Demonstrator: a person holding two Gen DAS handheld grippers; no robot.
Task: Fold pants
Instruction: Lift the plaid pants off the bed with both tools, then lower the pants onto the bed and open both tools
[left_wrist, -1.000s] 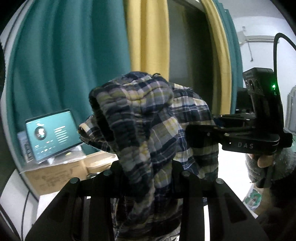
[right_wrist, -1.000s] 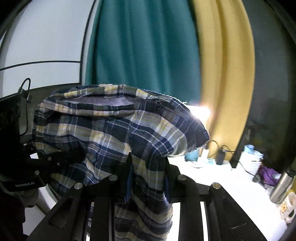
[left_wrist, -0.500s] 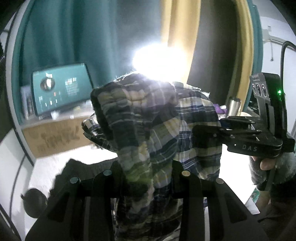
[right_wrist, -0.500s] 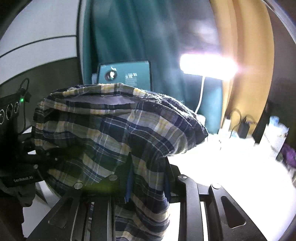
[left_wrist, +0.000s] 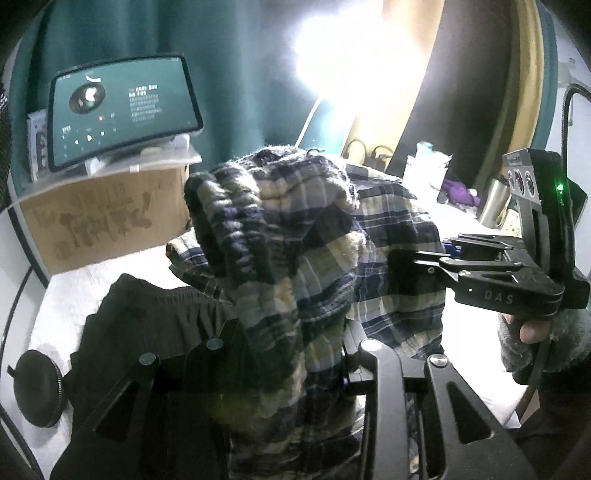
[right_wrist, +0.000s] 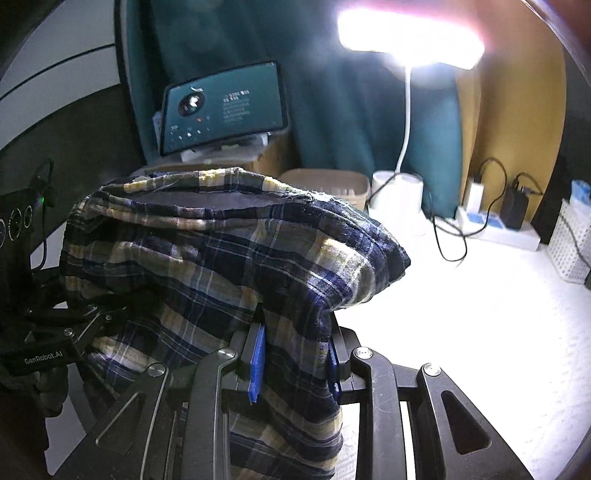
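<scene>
- Up close, a pair of plaid pants (left_wrist: 295, 258), navy, cream and yellow check, is held up above a white table (right_wrist: 461, 302) by two black handheld grippers.
- From the left wrist view, the left gripper (left_wrist: 291, 354) has its jaws closed on a bunched, gathered edge of the pants; the cloth humps up above the fingers and drapes down between them.
- In that same view the right gripper (left_wrist: 413, 258) comes in from the right, held by a hand in a grey fuzzy sleeve (left_wrist: 532, 332), with its tip buried in the plaid cloth.
- From the right wrist view, the right gripper (right_wrist: 295, 354) is clamped on a fold of the pants, with blue pads (right_wrist: 256, 363) pressing the cloth from both sides.
- The cloth stretches between the two grippers, and its upper edge sags open to show a dark lining.
- At the left edge of the right wrist view the left gripper (right_wrist: 96, 317) shows from the side, its tip touching the pants.
- A dark garment (left_wrist: 140, 325) lies on the table below the pants, and a black round object (left_wrist: 37, 387) sits near its left side.
- Behind, a tablet (right_wrist: 221, 107) with a teal screen stands on a cardboard box (left_wrist: 99, 221) in front of a teal curtain (right_wrist: 221, 33).
- A bright desk lamp (right_wrist: 410, 40) glares at upper right, with a power strip (right_wrist: 495, 229) and chargers beneath it.
</scene>
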